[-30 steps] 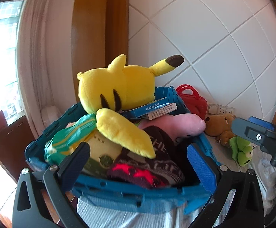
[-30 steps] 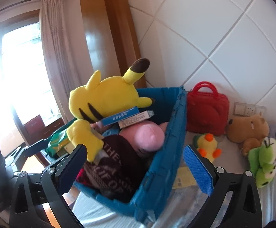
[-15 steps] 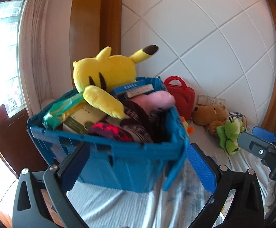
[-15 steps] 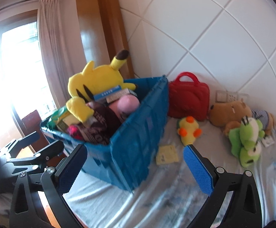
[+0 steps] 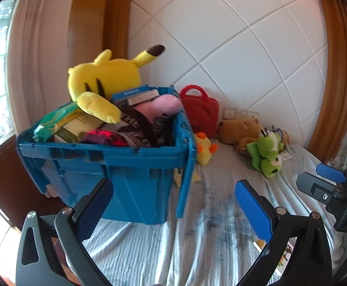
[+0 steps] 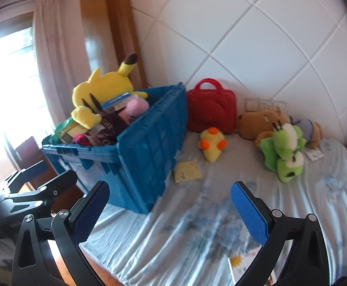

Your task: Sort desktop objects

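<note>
While both claws gape empty | blue crate (image 5: 116, 166) heaped: yellow plush (image 5: 106, 81), pink plush (image 5: 161, 104), boxes

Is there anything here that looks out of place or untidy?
Yes. The blue crate is overfilled: the yellow plush sits heaped above its rim. A yellow paper lies loose on the sheet beside the crate.

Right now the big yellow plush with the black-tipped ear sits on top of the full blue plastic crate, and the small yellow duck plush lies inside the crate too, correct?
Not quite. The yellow plush does top the blue plastic crate, but the yellow duck plush lies outside it, on the striped bedsheet before the red plastic case. The right wrist view shows this.
</note>
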Tool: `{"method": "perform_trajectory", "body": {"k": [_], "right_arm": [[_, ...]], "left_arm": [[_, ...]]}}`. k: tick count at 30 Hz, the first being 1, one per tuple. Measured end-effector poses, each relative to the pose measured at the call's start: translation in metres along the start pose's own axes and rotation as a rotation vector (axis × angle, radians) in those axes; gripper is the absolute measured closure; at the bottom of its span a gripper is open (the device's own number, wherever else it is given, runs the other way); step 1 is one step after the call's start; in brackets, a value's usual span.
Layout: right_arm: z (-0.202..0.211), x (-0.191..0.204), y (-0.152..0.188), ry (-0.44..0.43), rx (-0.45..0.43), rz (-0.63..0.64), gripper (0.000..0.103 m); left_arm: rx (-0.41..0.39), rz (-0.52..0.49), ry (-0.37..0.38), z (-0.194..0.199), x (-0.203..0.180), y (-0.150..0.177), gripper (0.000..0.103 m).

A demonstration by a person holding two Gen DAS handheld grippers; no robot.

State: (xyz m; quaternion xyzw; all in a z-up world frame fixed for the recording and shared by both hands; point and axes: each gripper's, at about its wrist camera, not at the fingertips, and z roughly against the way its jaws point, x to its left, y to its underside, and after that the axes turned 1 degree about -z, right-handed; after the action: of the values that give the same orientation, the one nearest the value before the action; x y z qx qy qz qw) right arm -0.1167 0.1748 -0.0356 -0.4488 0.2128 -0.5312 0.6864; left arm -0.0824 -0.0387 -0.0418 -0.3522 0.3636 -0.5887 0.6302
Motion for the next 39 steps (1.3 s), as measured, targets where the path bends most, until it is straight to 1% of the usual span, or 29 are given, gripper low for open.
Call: {"method": "perform_trajectory", "body": {"k": [4,9,12,16,22,27,30,33,39], "right_arm": [[0.009,-0.008,0.014,0.064,0.024,-0.029,0.000],[0.020,-0.026,0.036,0.114,0.043,-0.081,0.000],[0.028,-0.044,0.045,0.138,0.046,-0.114,0.000],[0.039,-0.076,0.052,0.172,0.040,-0.145,0.000],[0.055,-0.144,0.050,0.224,0.057,-0.156,0.000],[0.062,-0.198,0.047,0.228,0.057,-0.149,0.000],[0.063,-0.221,0.044,0.221,0.056,-0.164,0.000],[0.059,-0.240,0.039,0.220,0.059,-0.171,0.000],[0.043,-0.266,0.027,0.230,0.047,-0.197,0.000]], "left_arm": [[0.023,-0.021,0.055,-0.006,-0.009,0.006,0.000],[0.061,-0.044,0.078,-0.013,-0.025,0.017,0.000],[0.087,-0.067,0.094,-0.018,-0.043,0.022,0.000],[0.095,-0.063,0.105,-0.027,-0.079,0.024,0.000],[0.106,-0.056,0.121,-0.040,-0.134,0.025,0.000],[0.115,-0.050,0.135,-0.051,-0.179,0.027,0.000],[0.123,-0.052,0.139,-0.059,-0.203,0.026,0.000],[0.127,-0.065,0.140,-0.068,-0.219,0.021,0.000],[0.136,-0.103,0.174,-0.107,-0.243,0.005,0.000]]}}
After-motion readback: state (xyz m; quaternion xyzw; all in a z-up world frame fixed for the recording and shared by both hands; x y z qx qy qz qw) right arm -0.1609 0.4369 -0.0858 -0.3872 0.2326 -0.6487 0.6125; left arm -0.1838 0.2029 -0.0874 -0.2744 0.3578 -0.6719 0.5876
